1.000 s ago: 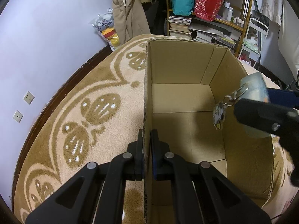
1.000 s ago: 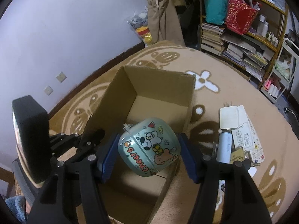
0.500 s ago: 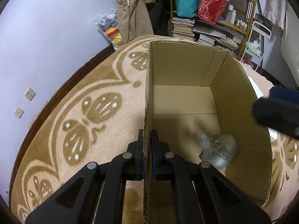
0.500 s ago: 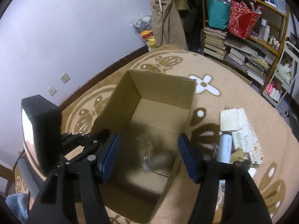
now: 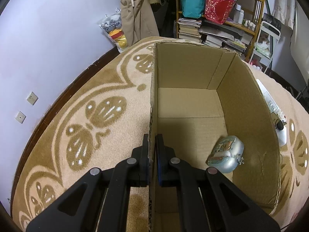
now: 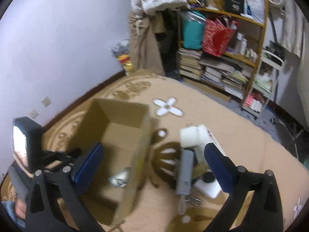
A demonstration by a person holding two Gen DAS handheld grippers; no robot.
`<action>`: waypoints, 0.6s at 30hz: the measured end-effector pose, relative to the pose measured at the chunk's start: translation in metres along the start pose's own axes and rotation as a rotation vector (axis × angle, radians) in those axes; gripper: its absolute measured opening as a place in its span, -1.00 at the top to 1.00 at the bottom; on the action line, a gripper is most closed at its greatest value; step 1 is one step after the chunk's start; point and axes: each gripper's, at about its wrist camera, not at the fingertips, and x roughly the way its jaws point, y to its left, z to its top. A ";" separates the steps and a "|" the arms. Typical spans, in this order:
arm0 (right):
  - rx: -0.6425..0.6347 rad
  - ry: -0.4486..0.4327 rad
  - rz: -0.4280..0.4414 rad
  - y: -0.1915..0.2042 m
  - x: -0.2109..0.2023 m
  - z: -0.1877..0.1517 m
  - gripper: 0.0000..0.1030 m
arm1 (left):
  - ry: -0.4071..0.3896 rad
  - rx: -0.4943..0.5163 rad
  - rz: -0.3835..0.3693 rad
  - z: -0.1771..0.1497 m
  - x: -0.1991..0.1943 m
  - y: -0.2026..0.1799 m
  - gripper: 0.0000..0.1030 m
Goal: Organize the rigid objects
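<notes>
teal case (image 5: 226, 155) dropped into box (image 5: 251, 104); right jaws opened.

The cardboard box (image 5: 245, 104) stands on the rug (image 5: 108, 100). A small case (image 5: 226, 157) lies inside against its right wall; loose items (image 6: 195, 154) lie on the rug right of the box.

A tan rug (image 5: 100, 116) with brown leaf shapes fills the lower left of the left view, meeting a pale wall (image 5: 48, 38) with two sockets (image 5: 31, 98) at mid left. At top centre hangs a beige coat (image 5: 135, 13) beside a bag of soft toys (image 5: 115, 31). At upper right stands a wooden shelf (image 6: 253, 61) holding stacked books (image 6: 190, 61), a teal bag (image 6: 193, 31) and a red gift bag (image 6: 217, 36).
</notes>
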 end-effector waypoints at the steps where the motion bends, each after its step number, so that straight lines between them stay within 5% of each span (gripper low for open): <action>1: 0.018 0.013 -0.009 -0.007 0.005 -0.003 -1.00 | -0.001 0.002 0.002 0.000 0.000 0.000 0.90; 18: 0.265 0.186 -0.034 -0.112 0.060 -0.037 -1.00 | 0.004 -0.016 -0.001 -0.001 0.001 0.001 0.90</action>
